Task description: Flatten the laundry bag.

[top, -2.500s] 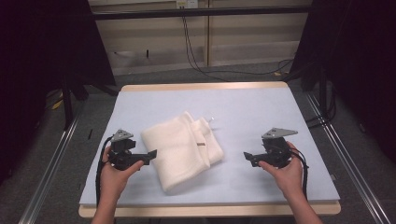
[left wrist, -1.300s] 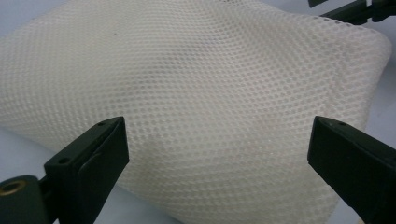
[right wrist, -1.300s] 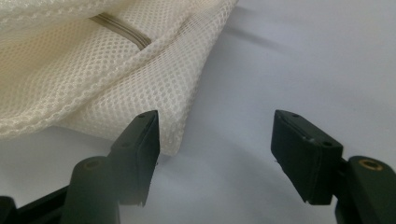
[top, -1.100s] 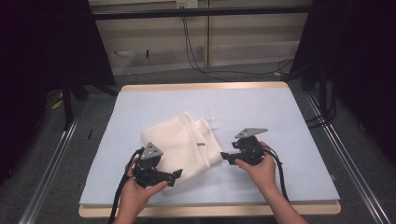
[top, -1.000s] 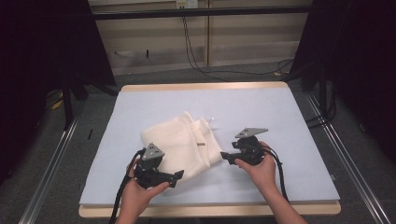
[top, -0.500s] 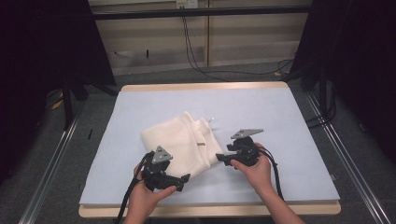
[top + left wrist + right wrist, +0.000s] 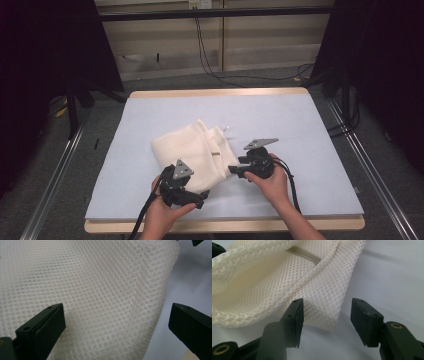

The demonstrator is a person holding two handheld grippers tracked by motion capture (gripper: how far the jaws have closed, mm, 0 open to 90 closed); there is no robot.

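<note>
A white mesh bag [image 7: 192,150] lies crumpled on the pale blue mat [image 7: 300,125]. My left gripper [image 7: 202,195] is at the bag's near edge, open wide, with the mesh [image 7: 100,277] spread under and between its jaws [image 7: 116,312]. My right gripper [image 7: 231,170] is at the bag's right corner. Its jaws have just been closing and stand open [image 7: 327,306] astride that corner of the mesh [image 7: 262,285]; the right-hand pad is still clear of the fabric. A zip seam [image 7: 304,256] runs across the bag farther off.
The mat covers a wooden table whose front edge [image 7: 225,226] is just below both hands. Metal rails [image 7: 55,175] run along the floor on either side, and cables [image 7: 220,70] lie on the floor beyond the table's far edge.
My left gripper has slid right along the bag's near edge and lower. My right gripper has edged left onto the bag's corner and its jaws have narrowed.
</note>
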